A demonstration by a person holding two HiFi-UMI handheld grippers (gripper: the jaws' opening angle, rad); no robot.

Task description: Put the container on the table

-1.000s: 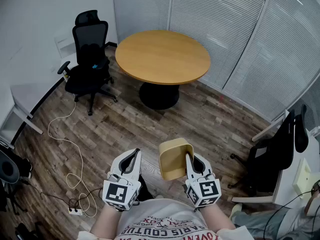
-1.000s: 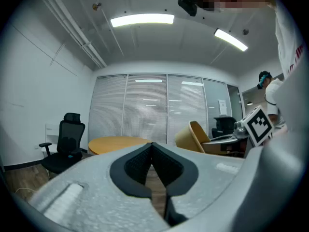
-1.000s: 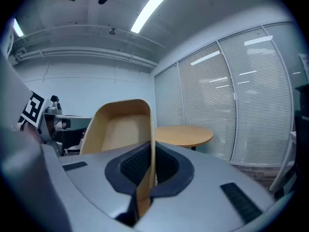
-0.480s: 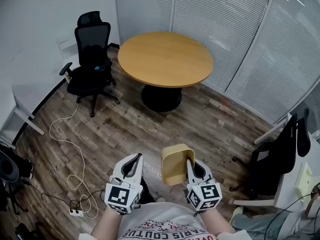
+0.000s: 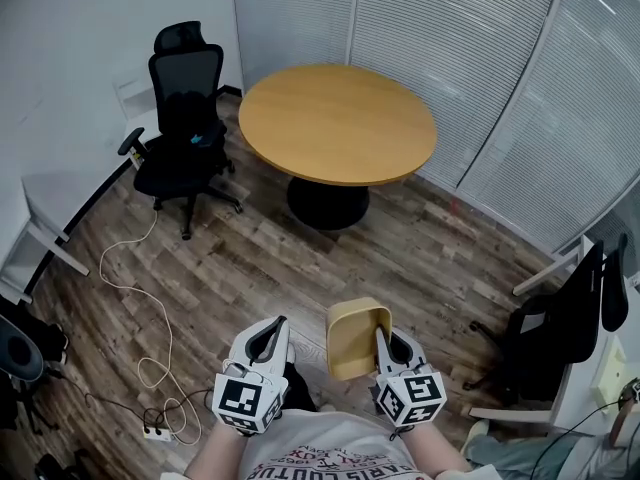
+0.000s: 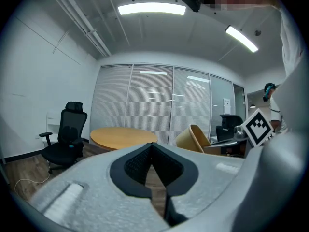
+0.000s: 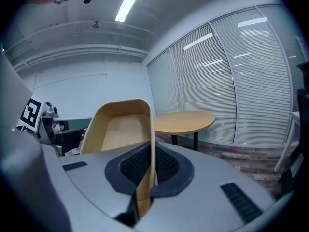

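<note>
The right gripper (image 5: 380, 336) holds the tan container (image 5: 352, 340) in the air, its fingers (image 7: 169, 164) clamped on one wall. The left gripper (image 5: 268, 333) carries nothing, fingers together. The round tabletop (image 5: 340, 118) stands well apart across the floor, so the approach and the placing are not yet done.

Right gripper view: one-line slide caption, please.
Right claw clamps one wall of the tan container, with the round wooden table ahead.

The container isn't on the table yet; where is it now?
The container is low right of centre in the head view, one wall pinched in the right gripper, above the floor, short of the round table.
</note>
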